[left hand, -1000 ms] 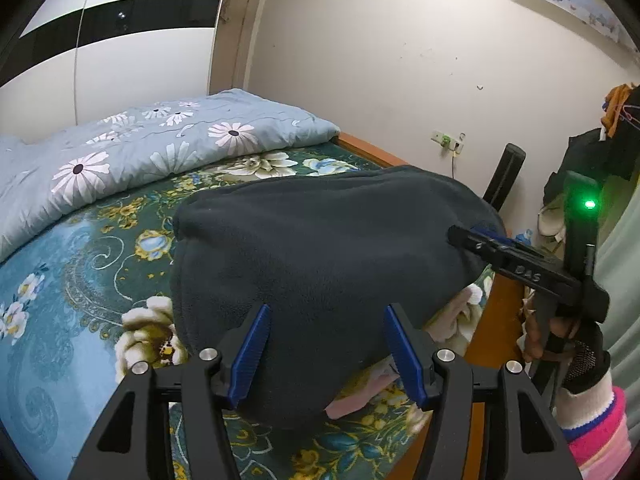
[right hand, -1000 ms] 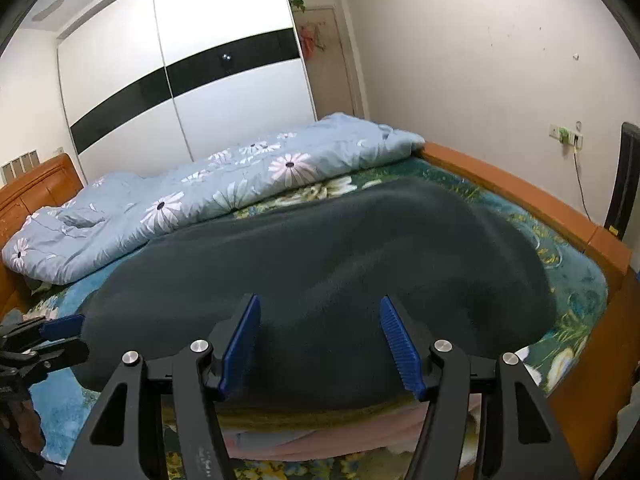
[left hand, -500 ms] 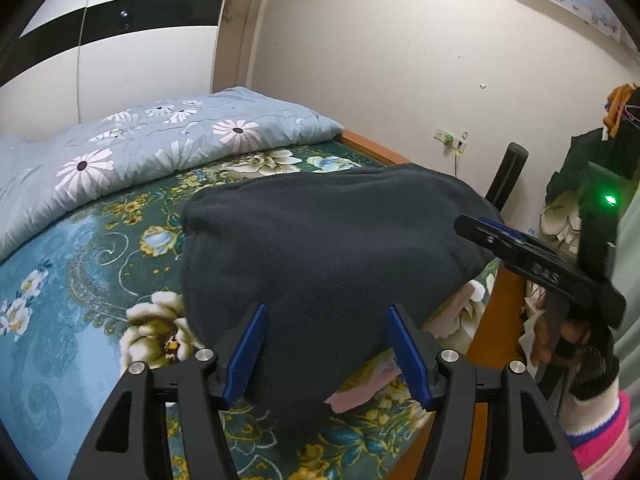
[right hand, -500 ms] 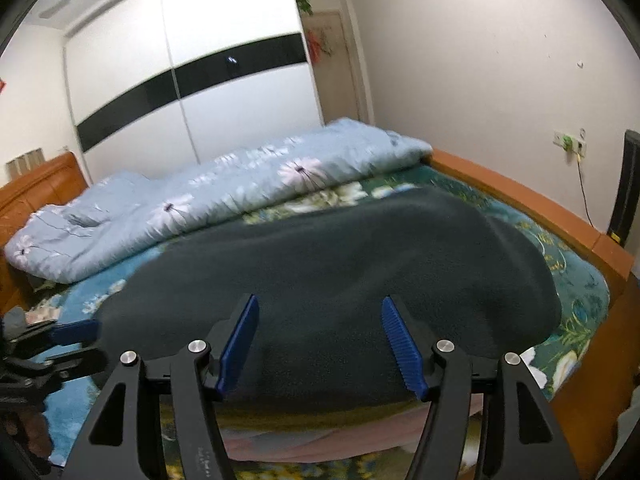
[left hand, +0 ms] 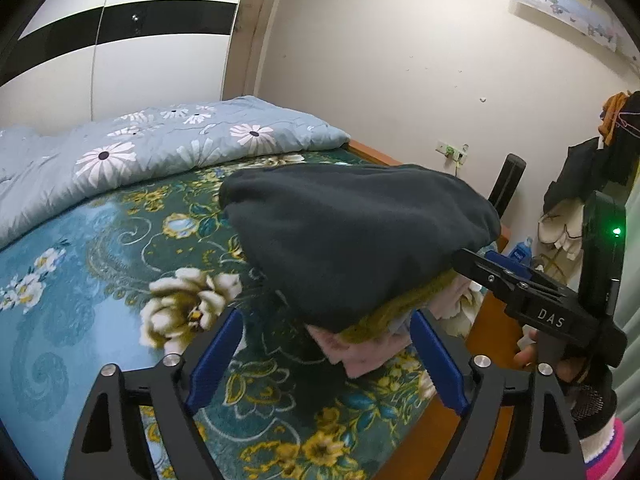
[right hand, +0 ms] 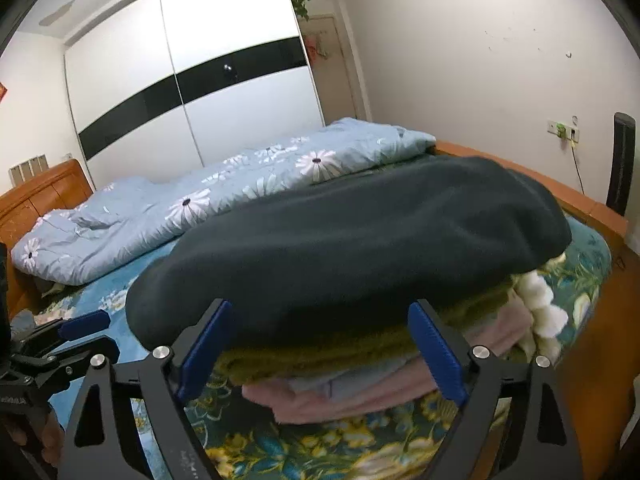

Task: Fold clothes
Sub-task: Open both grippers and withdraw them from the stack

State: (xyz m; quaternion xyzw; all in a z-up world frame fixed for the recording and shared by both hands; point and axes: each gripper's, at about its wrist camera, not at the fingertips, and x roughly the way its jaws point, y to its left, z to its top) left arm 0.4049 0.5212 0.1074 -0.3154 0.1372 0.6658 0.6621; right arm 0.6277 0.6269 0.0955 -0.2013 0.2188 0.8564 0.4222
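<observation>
while both spread wide | left gripper (left hand: 326, 354) and right gripper (right hand: 322, 346) empty | clothes stack (right hand: 352, 248) just ahead

1. Left of the clothes stack (left hand: 360, 240), the floral bed sheet (left hand: 80, 280) lies bare and passable.
2. The rolled blue quilt (left hand: 160, 152) blocks the far side of the bed.
3. Right of the stack, the wooden bed frame (right hand: 592, 208) and nearby wall (right hand: 480, 60) leave little room.
</observation>
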